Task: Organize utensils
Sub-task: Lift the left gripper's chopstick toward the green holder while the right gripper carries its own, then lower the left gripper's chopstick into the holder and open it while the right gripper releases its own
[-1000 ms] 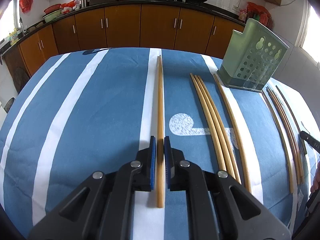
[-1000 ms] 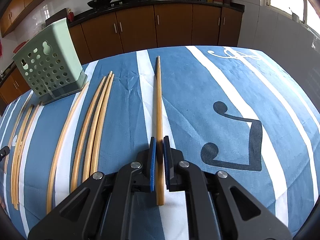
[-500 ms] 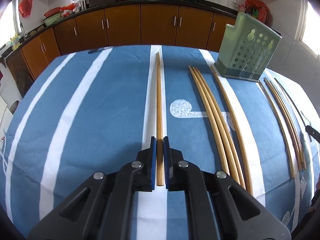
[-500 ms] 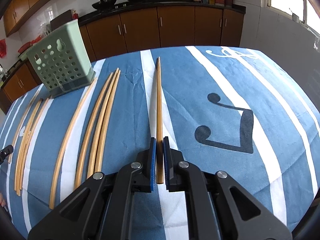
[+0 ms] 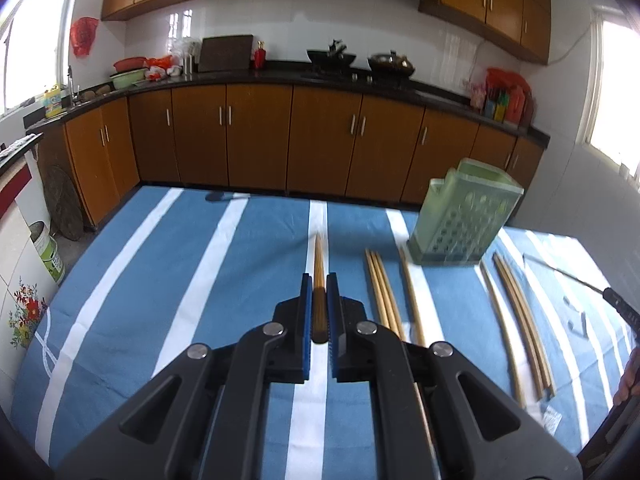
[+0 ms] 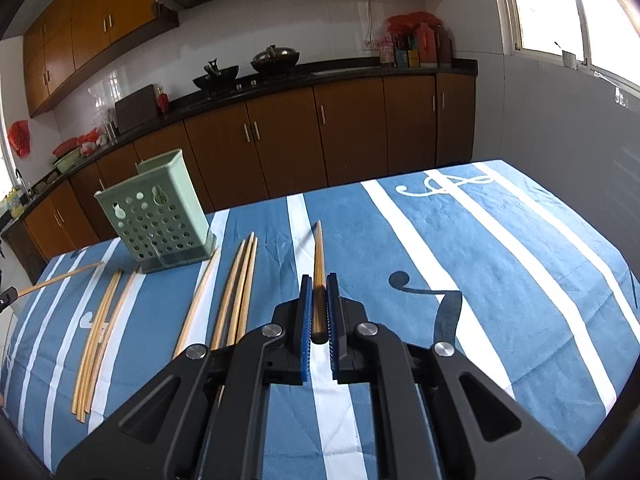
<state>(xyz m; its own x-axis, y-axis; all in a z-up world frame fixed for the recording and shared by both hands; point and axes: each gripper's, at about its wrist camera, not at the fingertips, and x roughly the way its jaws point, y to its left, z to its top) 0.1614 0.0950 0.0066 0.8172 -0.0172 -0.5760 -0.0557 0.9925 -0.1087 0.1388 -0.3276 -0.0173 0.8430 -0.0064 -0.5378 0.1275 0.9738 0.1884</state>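
Above the blue striped cloth (image 5: 240, 280), left gripper (image 5: 319, 286) pinching one chopstick (image 5: 319, 256), right gripper (image 6: 319, 286) pinching another chopstick (image 6: 319, 248), both sticks poking forward.

There were two black two-finger grippers, the left gripper (image 5: 319, 312) and the right gripper (image 6: 319, 312), and each was clamped on one slender light-brown wooden chopstick: the left-held chopstick (image 5: 319, 276) and the right-held chopstick (image 6: 319, 260). There was one pale green perforated plastic utensil holder (image 6: 160, 220). The loose chopsticks lay in a bundle of three (image 6: 236, 292), one single stick (image 6: 198, 300) beside it, and a farther cluster (image 6: 100, 320) of at least three (the overlapping sticks hid the exact number).
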